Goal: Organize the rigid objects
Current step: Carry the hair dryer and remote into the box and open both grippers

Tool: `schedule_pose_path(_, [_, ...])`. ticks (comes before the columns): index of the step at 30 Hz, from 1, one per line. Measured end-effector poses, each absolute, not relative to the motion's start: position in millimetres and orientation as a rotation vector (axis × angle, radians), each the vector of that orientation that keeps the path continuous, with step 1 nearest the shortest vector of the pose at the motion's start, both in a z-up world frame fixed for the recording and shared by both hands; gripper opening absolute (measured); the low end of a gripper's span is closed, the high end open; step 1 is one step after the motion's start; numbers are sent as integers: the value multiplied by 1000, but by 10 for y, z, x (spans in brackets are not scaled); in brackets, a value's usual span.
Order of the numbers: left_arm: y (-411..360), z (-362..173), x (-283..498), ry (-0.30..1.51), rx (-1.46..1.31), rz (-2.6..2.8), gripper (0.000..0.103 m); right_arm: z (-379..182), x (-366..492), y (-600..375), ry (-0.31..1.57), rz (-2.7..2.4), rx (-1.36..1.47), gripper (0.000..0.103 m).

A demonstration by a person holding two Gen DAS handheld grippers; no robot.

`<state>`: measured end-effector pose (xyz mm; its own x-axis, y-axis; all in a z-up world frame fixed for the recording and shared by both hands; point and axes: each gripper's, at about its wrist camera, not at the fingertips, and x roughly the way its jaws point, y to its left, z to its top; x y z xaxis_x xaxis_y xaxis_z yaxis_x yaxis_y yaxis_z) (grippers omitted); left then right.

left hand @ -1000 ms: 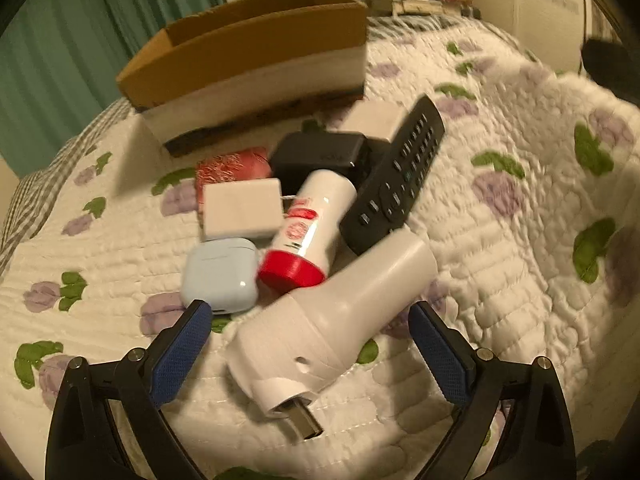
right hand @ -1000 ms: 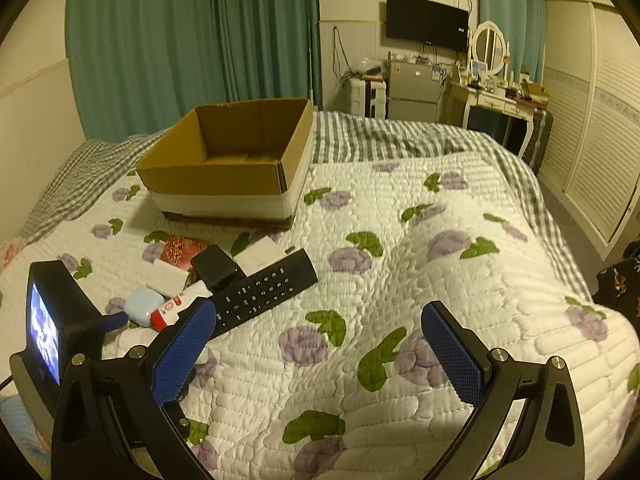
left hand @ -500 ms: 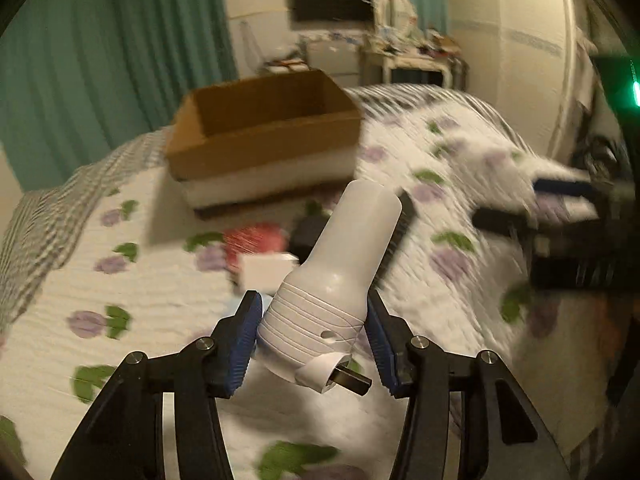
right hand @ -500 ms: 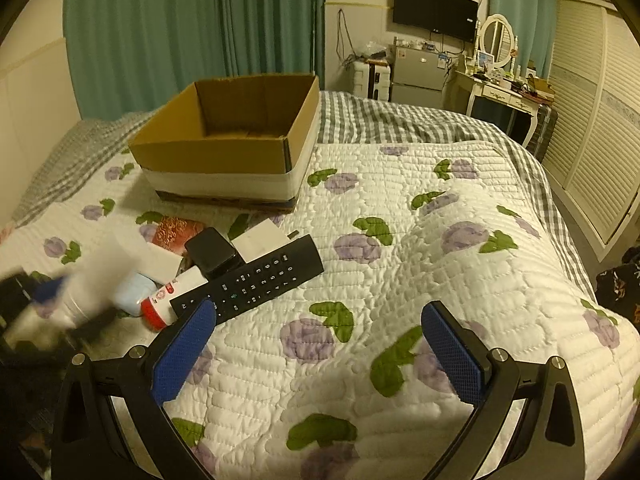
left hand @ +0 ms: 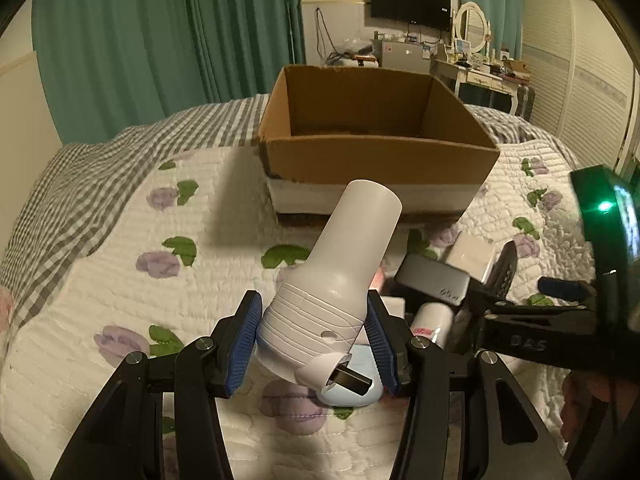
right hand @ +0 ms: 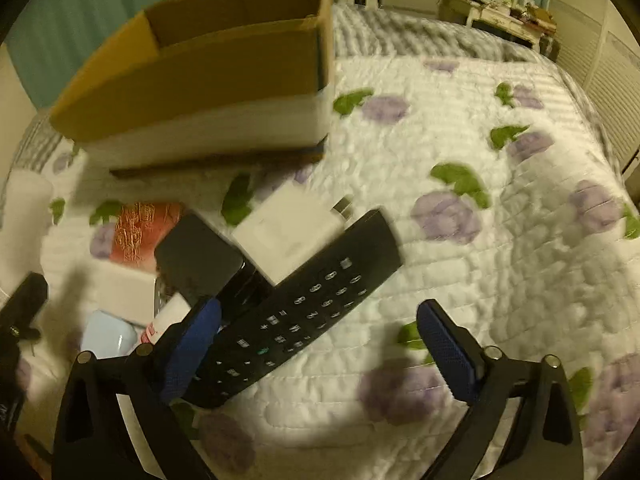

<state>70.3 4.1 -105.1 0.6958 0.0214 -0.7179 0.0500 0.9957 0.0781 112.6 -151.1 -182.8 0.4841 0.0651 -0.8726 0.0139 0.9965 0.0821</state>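
My left gripper (left hand: 316,344) is shut on a white plastic device with a USB plug (left hand: 340,280) and holds it above the quilt, pointing toward the open cardboard box (left hand: 376,152). My right gripper (right hand: 320,344) is open and low over the pile, its left finger beside the near end of a black remote (right hand: 304,312). In the pile lie a black block (right hand: 200,260), a white charger (right hand: 280,232), a red packet (right hand: 140,232), a white box (right hand: 124,292), a light blue case (right hand: 108,334) and a white tube with a red label (right hand: 168,316).
The floral quilt (right hand: 500,240) covers the bed. The box (right hand: 208,92) stands behind the pile. The right gripper and its screen (left hand: 608,248) show at the right of the left wrist view. Teal curtains (left hand: 160,40) and furniture line the far wall.
My left gripper closed on the white device and lifted it toward the box. My right gripper moved down and left, close over the remote.
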Motion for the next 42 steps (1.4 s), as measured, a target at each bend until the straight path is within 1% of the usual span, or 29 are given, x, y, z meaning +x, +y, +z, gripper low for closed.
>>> schedule_pose_path(1, [49, -1056, 692, 801, 92, -14, 52, -1833, 1108, -1490, 1060, 33, 67, 97])
schedule_pose_path(2, [66, -1055, 684, 801, 82, -20, 52, -1847, 1087, -1457, 1061, 52, 34, 94])
schedule_pose_path(3, [80, -1050, 677, 802, 72, -25, 52, -1870, 1069, -1423, 1082, 72, 9, 88])
schedule_pose_path(4, [97, -1038, 666, 800, 59, -33, 52, -1935, 1030, -1372, 1124, 94, -39, 69])
schedule_pose_path(5, [95, -1029, 653, 797, 54, -37, 52, -1984, 992, -1353, 1141, 92, -76, 68])
schedule_pose_path(7, [96, -1008, 636, 789, 48, -41, 52, -1993, 981, -1404, 1128, 106, -45, 66])
schedule_pose_path(8, [96, -1004, 633, 787, 46, -44, 52, -1973, 1008, -1434, 1125, 103, -21, 59])
schedule_pose_path(11, [83, -1024, 631, 791, 52, -48, 52, -1935, 1091, -1463, 1094, 99, -10, 50])
schedule_pose_path(12, [79, -1028, 631, 792, 54, -47, 52, -1943, 1108, -1471, 1096, 102, -1, 49])
schedule_pose_path(14, [88, -1027, 631, 793, 50, -43, 52, -1898, 1087, -1487, 1082, 134, 24, 39])
schedule_pose_path(15, [93, -1022, 624, 792, 47, -40, 52, -1861, 1064, -1496, 1063, 141, 26, 37])
schedule_pose_path(17, [105, -999, 616, 788, 44, -34, 52, -1707, 993, -1534, 1015, 170, 28, 27])
schedule_pose_path(22, [66, -912, 568, 779, 46, -28, 52, -1312, 884, -1560, 920, 236, 3, 20])
schedule_pose_path(28, [-10, -619, 526, 750, 33, -39, 52, -827, 802, -1562, 831, 277, -18, 20])
schedule_pose_path(31, [-78, -425, 592, 726, 44, -43, 52, -429, 901, -1554, 762, 300, -41, 20])
schedule_pose_path(36, [-173, -45, 930, 669, 63, -54, 52, 136, 1308, -1536, 676, 318, -66, 20])
schedule_pose_path(39, [-199, 57, 1271, 666, 53, -64, 52, 236, 1609, -1480, 668, 327, -82, 20])
schedule_pose_path(42, [-222, 59, 1624, 672, 57, -69, 52, 193, 1920, -1406, 678, 337, -94, 20])
